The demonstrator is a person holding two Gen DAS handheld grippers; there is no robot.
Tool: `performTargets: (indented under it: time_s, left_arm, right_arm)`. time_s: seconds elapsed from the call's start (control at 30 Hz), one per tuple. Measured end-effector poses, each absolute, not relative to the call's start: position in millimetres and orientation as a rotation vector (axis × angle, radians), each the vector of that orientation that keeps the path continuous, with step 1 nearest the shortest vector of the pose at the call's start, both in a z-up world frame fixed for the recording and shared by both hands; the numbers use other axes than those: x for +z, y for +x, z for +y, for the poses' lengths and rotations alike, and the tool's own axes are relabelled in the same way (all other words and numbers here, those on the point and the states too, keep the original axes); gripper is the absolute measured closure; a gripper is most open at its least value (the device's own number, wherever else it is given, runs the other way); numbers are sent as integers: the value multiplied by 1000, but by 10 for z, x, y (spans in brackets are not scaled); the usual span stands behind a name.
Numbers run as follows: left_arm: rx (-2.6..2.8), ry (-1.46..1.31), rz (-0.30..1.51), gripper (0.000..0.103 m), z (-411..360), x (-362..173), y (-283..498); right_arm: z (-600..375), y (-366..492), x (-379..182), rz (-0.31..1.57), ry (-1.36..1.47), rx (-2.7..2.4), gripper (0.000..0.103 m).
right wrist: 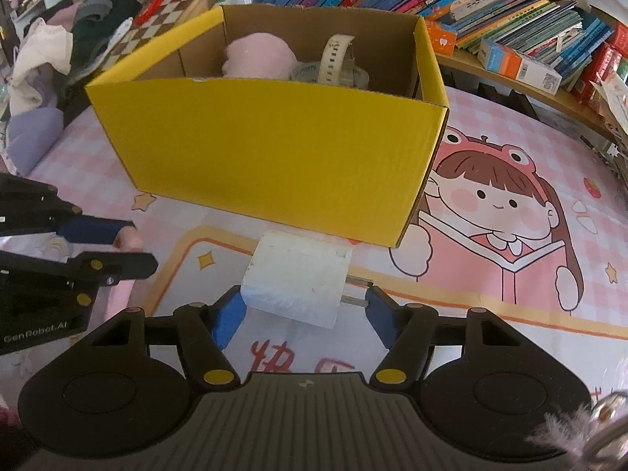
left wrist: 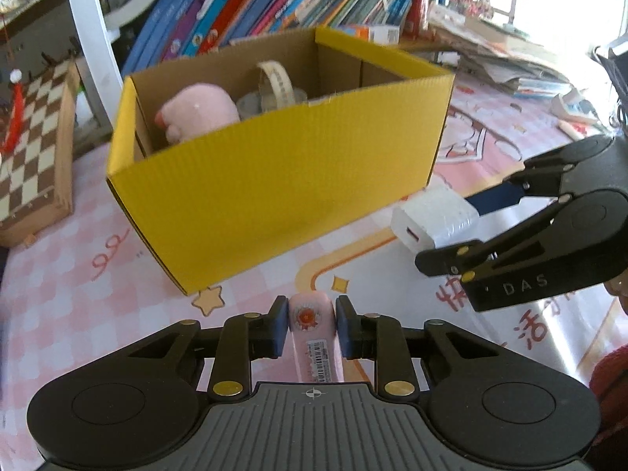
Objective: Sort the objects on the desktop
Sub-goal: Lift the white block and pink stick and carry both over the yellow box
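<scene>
A: Pink plastic sits between your left gripper (left wrist: 310, 324) pads: the jaws are clamped on a slim pink tube (left wrist: 314, 337) with a barcode label, and it looks raised just off the mat.

B: And my right gripper (right wrist: 302, 310)?

A: Its jaws straddle the white charger plug (right wrist: 298, 282). The left blue pad touches the body, the right pad meets the prongs (I'd call that a grip, though a loose-looking one), and the plug seems to be hanging just above the mat.

B: Where's the yellow box (left wrist: 274, 180) from there?

A: Straight ahead of both tools, near, open at the top, standing on the cartoon desk mat (right wrist: 510, 259).

B: How far along am I?

A: Judging by what lies inside, about midway. I count three things in the box: one pink plush toy (left wrist: 196, 112), one roll of clear tape (right wrist: 333, 72), one cream strap (right wrist: 333, 57). Two are in your grippers, not yet dropped in. I can't see any further loose item on the mat in front; the books (right wrist: 490, 4) and chessboard (left wrist: 31, 133) behind look like background.
</scene>
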State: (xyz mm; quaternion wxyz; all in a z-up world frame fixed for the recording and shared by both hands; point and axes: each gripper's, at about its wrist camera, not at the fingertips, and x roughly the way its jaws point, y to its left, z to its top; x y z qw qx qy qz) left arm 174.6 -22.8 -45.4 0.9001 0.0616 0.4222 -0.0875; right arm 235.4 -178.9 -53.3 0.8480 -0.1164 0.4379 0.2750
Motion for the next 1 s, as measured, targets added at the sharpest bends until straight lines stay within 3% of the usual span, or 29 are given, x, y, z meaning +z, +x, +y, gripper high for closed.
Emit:
performTargets:
  time_s: [0.5,1.0]
  left_arm:
    - [-217,152,721,79,-123,-75,1544]
    - [-220,161,505,79,25,540,1710]
  right_arm:
    - [-1872,2104,-210,903,-178,536,39]
    - [-1812,2288,506,741,-149,569,39]
